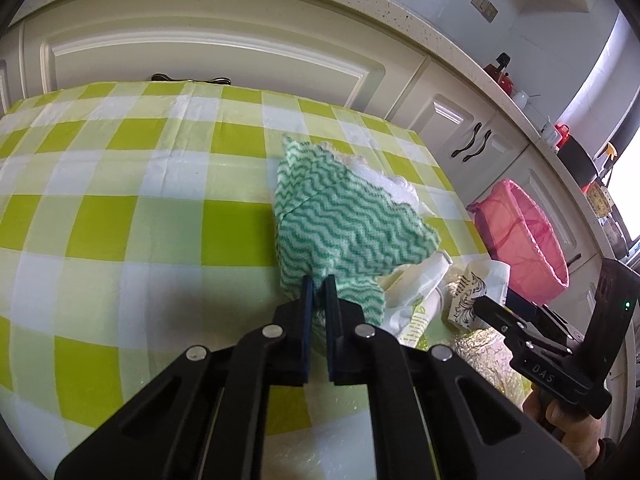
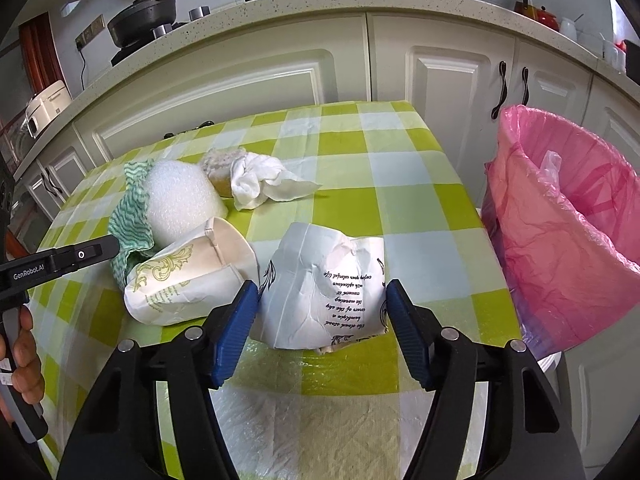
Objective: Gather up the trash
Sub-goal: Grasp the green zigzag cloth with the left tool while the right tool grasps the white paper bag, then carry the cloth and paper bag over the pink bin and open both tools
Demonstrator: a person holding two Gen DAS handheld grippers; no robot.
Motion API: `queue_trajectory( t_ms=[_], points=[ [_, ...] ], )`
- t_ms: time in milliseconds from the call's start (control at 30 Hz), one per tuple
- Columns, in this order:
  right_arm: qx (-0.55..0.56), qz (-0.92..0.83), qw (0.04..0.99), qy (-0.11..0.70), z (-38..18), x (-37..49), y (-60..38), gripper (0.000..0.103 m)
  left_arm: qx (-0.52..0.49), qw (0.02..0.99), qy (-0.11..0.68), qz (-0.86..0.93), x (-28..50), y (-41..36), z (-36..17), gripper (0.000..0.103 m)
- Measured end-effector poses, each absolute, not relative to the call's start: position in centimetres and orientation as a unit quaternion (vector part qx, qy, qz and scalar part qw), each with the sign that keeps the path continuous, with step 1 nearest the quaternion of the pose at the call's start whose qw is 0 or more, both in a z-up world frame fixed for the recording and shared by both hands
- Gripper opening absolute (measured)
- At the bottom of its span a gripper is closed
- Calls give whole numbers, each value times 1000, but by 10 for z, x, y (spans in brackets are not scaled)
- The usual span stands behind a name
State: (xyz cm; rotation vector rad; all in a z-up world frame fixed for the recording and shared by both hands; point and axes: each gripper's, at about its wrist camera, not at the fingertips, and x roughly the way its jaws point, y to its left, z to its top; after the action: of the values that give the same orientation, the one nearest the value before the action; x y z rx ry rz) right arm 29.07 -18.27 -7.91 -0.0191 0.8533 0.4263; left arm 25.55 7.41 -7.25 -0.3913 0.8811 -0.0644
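On the green-and-white checked tablecloth, near its right edge: a heap of trash, bunched within reach of the pink-lined waste bin standing just off that edge, presumably for short transfers. Items: crumpled white paper cup with black script; second paper cup with gold ornament, lying left of it; white foam piece; wadded tissue, farther back. Left gripper: clenched on the near edge of a green zigzag wipe cloth. Right gripper: partly spread, blue pads flanking the scripted cup; contact cannot be confirmed.
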Motion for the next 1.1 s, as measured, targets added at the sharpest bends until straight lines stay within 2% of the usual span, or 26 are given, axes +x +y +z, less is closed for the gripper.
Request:
queue_trajectory(
  t_ms=[533, 933, 1000, 1100],
  points=[
    [3, 205, 909, 363, -33, 268, -201, 63, -172, 912, 374, -10, 224, 87, -18, 5],
    [16, 178, 930, 322, 7, 273, -249, 63, -145, 929, 336, -53, 237, 35, 35, 5],
    [16, 169, 933, 317, 13, 277, -261, 53, -139, 931, 332, -65, 245, 22, 42, 5],
    [16, 154, 938, 311, 23, 287, -284, 53, -130, 932, 328, -84, 258, -2, 51, 5]
  ],
)
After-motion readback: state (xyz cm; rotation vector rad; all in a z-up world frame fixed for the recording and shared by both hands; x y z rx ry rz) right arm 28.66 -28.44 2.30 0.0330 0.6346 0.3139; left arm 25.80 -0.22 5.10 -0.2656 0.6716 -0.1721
